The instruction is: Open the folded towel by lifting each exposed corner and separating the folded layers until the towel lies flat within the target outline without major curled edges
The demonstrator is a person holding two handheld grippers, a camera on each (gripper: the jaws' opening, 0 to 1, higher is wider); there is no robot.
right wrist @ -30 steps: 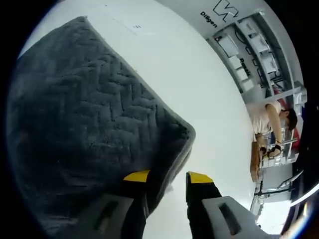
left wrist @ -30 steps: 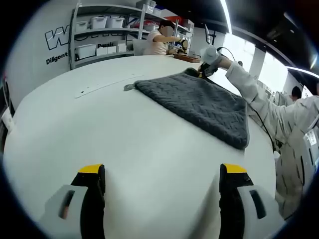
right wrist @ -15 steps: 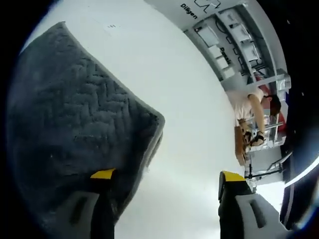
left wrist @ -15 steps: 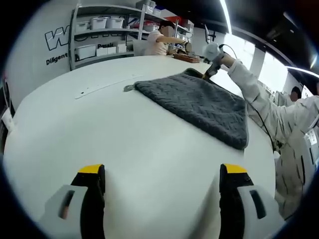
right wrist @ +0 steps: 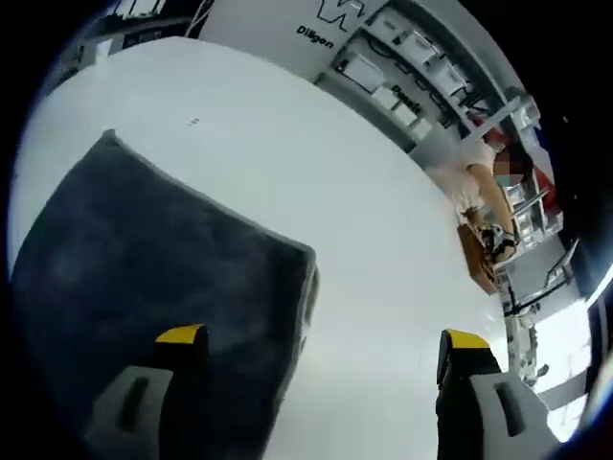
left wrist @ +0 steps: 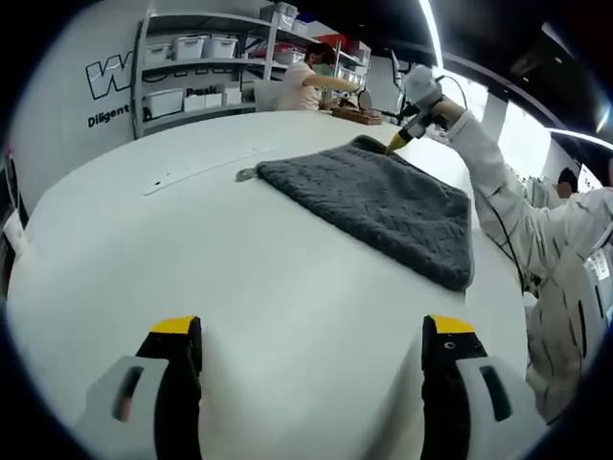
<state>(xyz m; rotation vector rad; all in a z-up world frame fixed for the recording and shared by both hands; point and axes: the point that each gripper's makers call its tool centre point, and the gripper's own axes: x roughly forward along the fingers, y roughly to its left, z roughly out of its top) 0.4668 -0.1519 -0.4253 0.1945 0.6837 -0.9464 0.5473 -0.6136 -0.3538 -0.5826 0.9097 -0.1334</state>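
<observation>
Right claw now stands wide open and empty above the far corner of the dark grey quilted towel, one yellow-tipped jaw over the cloth and the other over bare white bench. A second ago its jaws were nearly together at this same corner, with the towel's edge between them; half a second ago they had already spread. In the right gripper view the corner appears smaller and further below than before, which suggests the claw has let go and lifted away. Seen from the left gripper view, the right claw hovers just above the towel's far corner, held by a person's white-sleeved arm.

Left claw is open wide and holds nothing, resting low over the near side of the bench, well apart from the towel; its view has barely shifted.

Judging from the release, one corner placement looks finished. The towel lies mostly flat, though a thicker rim along its far edge suggests a fold or curl may remain
</observation>
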